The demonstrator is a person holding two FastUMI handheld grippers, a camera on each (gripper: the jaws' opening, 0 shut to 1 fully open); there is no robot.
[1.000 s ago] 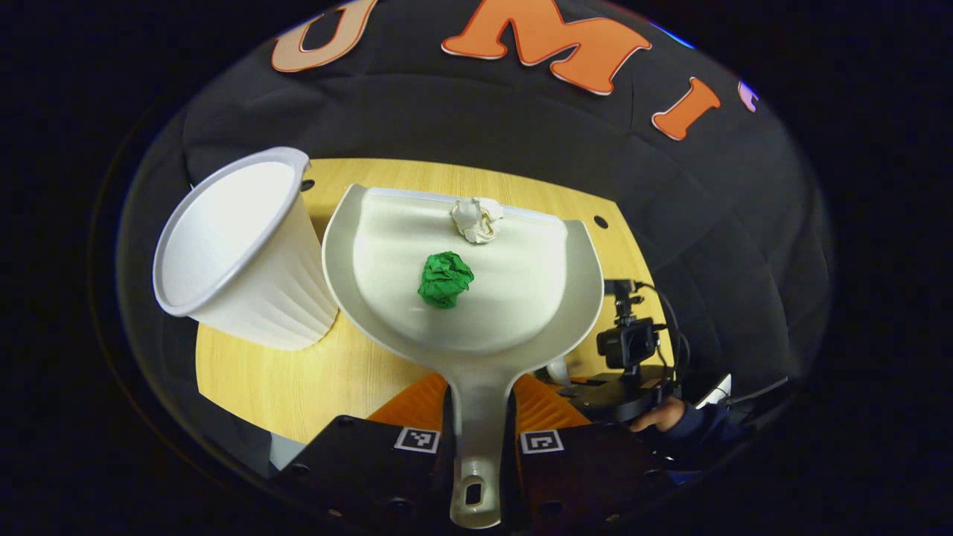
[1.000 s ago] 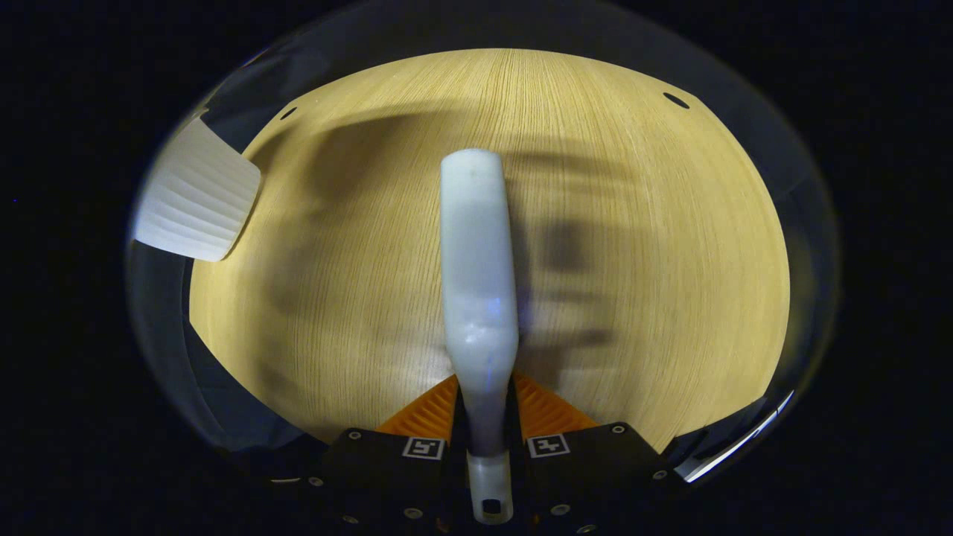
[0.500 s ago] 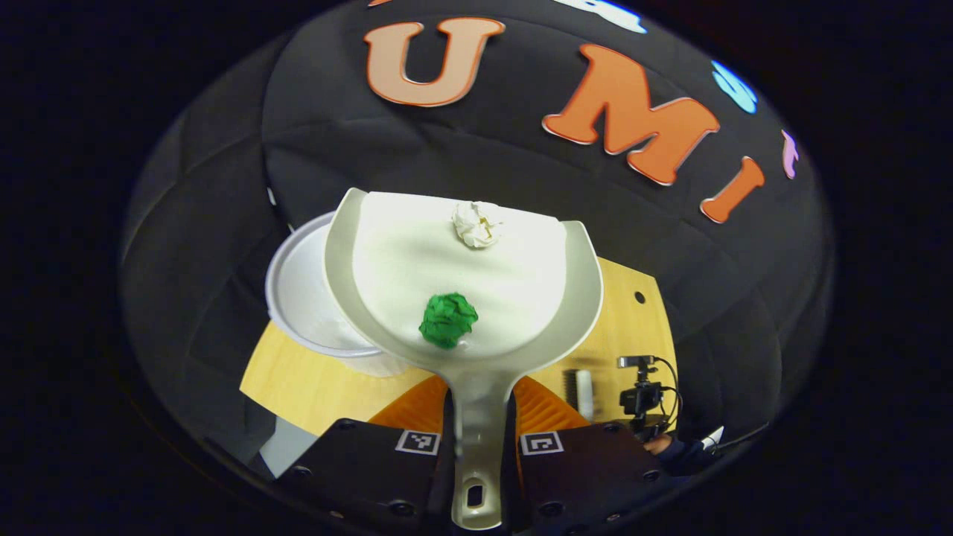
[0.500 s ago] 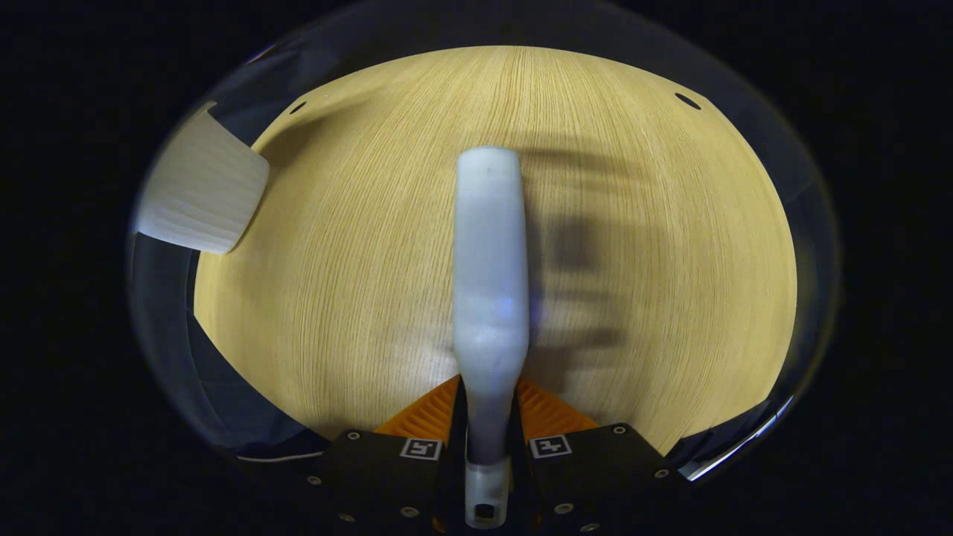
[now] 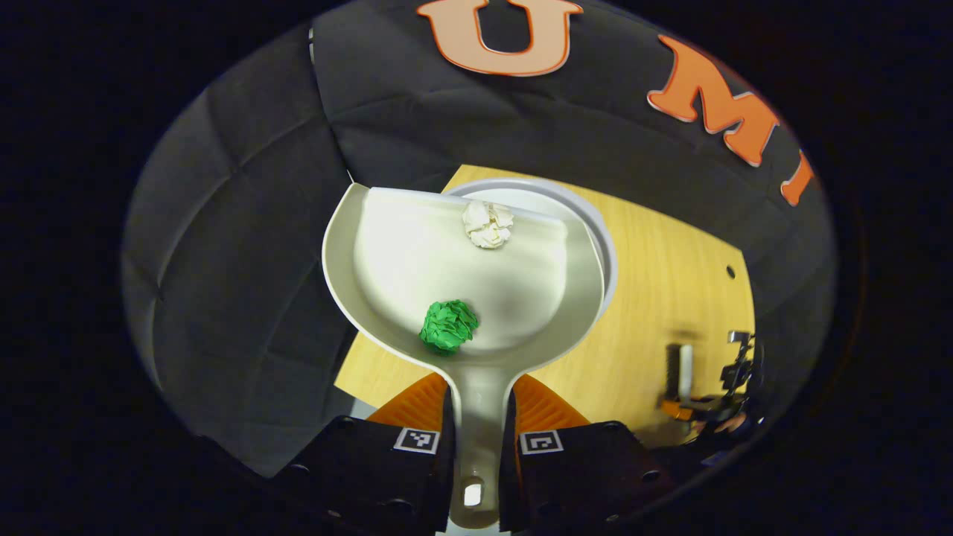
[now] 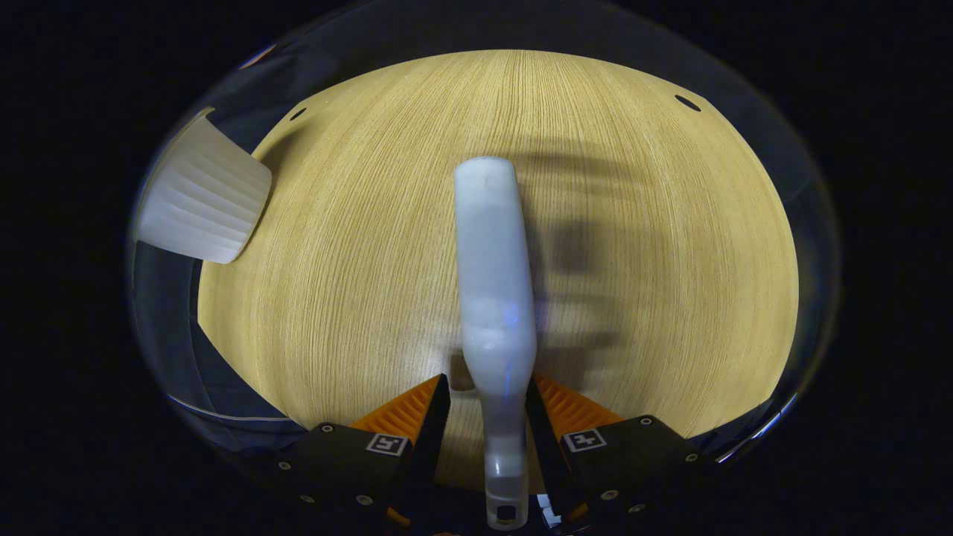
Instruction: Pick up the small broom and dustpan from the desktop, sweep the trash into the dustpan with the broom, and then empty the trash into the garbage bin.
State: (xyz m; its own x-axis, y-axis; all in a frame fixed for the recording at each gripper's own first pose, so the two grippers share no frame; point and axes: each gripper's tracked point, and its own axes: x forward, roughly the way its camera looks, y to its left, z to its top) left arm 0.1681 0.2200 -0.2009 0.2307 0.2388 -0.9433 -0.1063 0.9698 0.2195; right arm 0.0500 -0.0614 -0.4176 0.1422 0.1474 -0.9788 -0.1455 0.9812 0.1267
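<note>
Since the earlier frame, right gripper [image 6: 488,406] fingers have spread off the broom [image 6: 494,283] on the table [image 6: 670,260]. Left gripper [image 5: 479,417] pinches the dustpan [image 5: 387,246] handle, hiding most of the bin [image 5: 607,246]; paper balls [image 5: 448,326] inside.

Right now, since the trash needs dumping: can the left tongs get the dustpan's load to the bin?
Probably yes. The left tongs grip the dustpan, whose front edge seems to hang over the bin's open mouth, nothing between. The white wad sits at that edge, the green wad farther back.
</note>
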